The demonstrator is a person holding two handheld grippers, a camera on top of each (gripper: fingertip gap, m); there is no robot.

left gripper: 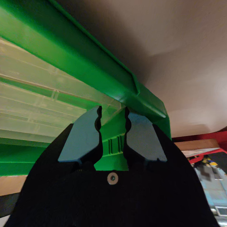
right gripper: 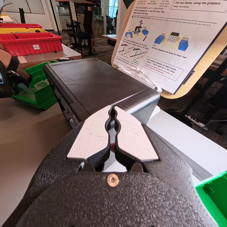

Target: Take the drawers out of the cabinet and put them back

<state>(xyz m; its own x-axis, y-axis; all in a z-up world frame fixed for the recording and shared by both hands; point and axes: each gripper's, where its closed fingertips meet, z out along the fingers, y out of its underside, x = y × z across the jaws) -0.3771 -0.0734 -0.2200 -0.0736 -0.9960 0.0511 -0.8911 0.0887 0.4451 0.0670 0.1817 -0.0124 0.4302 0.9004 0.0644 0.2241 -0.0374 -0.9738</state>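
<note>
Left bin: a green bin point(right gripper: 36, 97) sits on the tabletop point(right gripper: 24, 129) just left of the cabinet, with clear drawers point(right gripper: 41, 84) lying inside it.
Left hand-held gripper: the left hand-held gripper point(left gripper: 113, 108) reaches into that bin, fingers apart, a clear drawer's corner point(left gripper: 110, 110) between the tips; whether they touch it is unclear.
Cabinet: the black cabinet point(right gripper: 98, 83) stands mid-tabletop, its drawer fronts point(right gripper: 65, 105) facing left.
Right hand-held gripper: the right hand-held gripper point(right gripper: 112, 108) rests over the cabinet's near top edge, fingers together and holding nothing.
Instruction sheet: a printed board point(right gripper: 172, 43) leans behind the cabinet.
Right bin: a second green bin point(right gripper: 212, 196) edges in at lower right.
</note>
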